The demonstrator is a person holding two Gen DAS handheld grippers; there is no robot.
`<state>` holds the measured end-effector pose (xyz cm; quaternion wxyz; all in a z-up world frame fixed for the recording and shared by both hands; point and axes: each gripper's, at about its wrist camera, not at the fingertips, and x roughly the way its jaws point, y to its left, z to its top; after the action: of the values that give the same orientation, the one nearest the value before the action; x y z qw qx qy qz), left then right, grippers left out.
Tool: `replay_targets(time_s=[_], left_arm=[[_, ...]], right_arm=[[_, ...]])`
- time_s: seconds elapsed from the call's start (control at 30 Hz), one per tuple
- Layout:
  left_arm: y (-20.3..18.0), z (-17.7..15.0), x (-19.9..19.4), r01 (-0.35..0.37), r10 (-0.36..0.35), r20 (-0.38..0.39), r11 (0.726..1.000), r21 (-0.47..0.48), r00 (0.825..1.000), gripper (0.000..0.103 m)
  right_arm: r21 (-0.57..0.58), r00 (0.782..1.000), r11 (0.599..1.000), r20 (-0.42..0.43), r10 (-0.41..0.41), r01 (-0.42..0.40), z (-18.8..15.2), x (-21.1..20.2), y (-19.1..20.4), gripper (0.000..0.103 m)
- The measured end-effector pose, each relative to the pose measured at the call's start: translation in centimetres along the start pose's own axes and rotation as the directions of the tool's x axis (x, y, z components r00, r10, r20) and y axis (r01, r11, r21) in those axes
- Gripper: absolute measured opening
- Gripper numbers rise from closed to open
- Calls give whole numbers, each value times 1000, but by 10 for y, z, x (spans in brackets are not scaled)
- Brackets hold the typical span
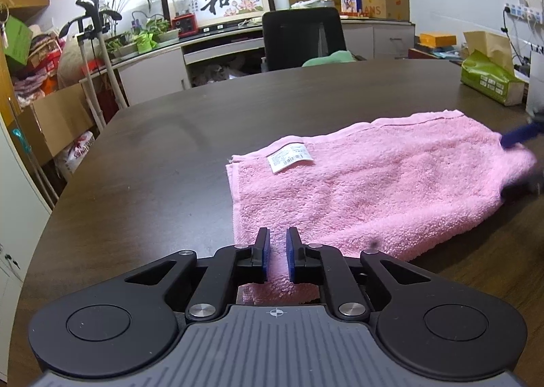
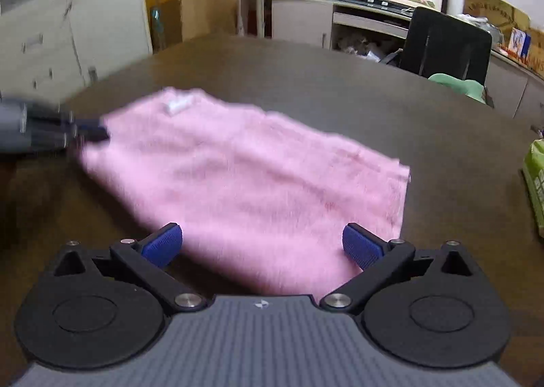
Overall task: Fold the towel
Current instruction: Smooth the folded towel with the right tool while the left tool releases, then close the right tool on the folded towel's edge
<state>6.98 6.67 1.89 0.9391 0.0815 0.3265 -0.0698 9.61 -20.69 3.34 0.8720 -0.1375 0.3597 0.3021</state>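
Folded pink terry towel (image 1: pixel 374 183) flat on dark wood-grain table (image 1: pixel 153 149), white label (image 1: pixel 290 156) facing up.

Left gripper (image 1: pixel 278 259): jaws nearly closed, a narrow gap between the blue pads, towel's near corner lying in that gap; contact between pads and cloth not discernible. Right gripper (image 2: pixel 261 246): jaws spread wide, nothing held, poised over the towel's near edge; right-wrist view blurred. Green tissue box (image 1: pixel 489 81) well apart at the table's far right.

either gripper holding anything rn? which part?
Left gripper: its narrowly parted fingers straddle the near edge of the towel, but a real pinch cannot be told. Right gripper: wide open over the towel, holding nothing.
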Motion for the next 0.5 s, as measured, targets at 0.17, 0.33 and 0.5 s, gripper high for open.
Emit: replay_targets(time_s=[0.17,0.33,0.5], left_arm=[[0,1,-15,39,-38,77,999,-11,996,13],[-11,-1,-19,103,-105,99,994,29,990,15],[-23,-4,-10,107,-111,51,991,74,992,17]], right_arm=[[154,997,987,62,41,-50,-7,-17,-21,102],[445,987,889,156,38,-105,-14,-40,-70,102],[581,991,804,120,64,-122,-22,-28,-97,102]])
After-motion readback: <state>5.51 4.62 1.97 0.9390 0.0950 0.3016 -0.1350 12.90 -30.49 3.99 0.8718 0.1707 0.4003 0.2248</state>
